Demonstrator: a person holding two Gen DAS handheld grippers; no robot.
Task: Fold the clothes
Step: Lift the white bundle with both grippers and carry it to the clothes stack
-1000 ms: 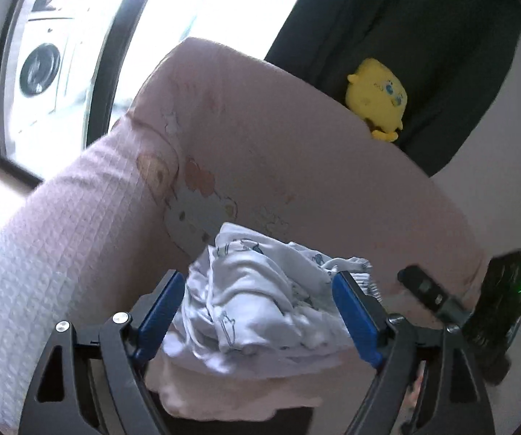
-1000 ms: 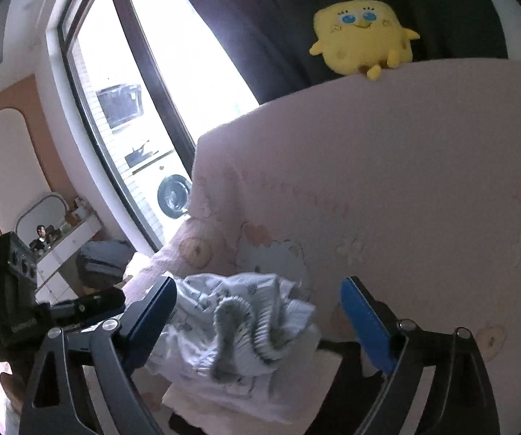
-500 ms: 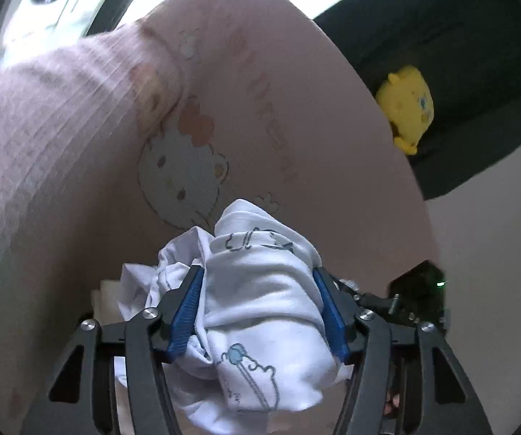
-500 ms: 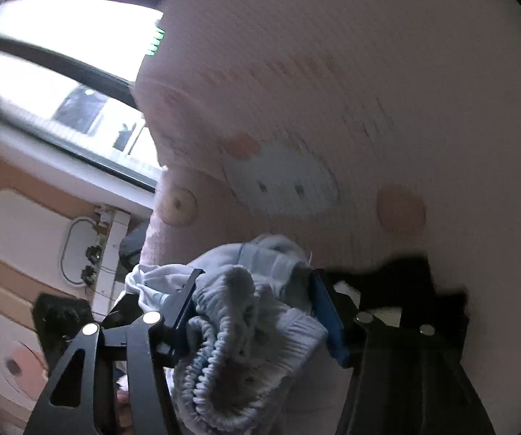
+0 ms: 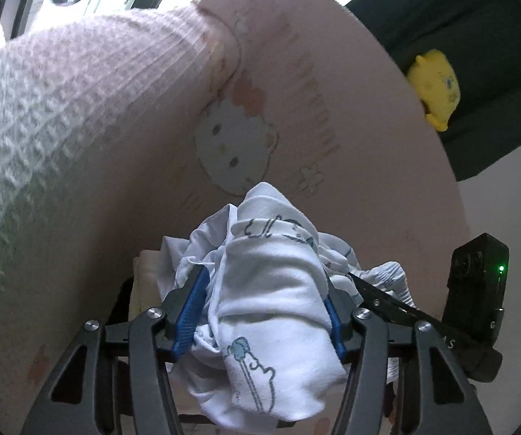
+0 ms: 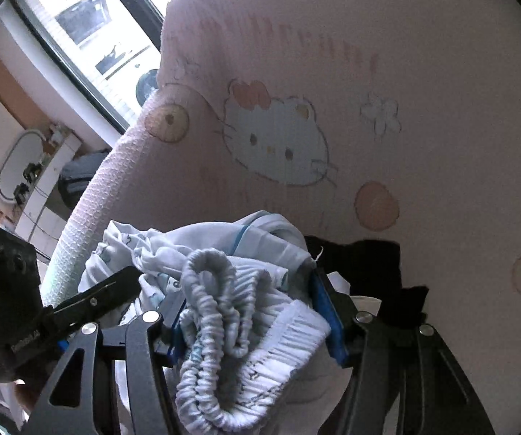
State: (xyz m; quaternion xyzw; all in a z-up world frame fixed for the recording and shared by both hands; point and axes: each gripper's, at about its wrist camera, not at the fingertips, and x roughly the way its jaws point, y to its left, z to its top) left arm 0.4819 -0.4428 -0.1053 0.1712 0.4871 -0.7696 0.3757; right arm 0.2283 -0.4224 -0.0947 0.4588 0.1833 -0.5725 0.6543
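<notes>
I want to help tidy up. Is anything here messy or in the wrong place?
Yes. The white printed garment is scrunched into a ball, not flat, squeezed by the left gripper and the right gripper, its stretchy waistband twisted in loops. Something black lies crumpled beside it on the pink sofa cover.

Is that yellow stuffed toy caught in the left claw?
No, the yellow toy sits far off by the dark curtain; the left claw grips white printed clothing.

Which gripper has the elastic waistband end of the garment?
The right gripper: its bunch shows the ruched waistband; the left gripper holds smooth printed fabric.
</notes>
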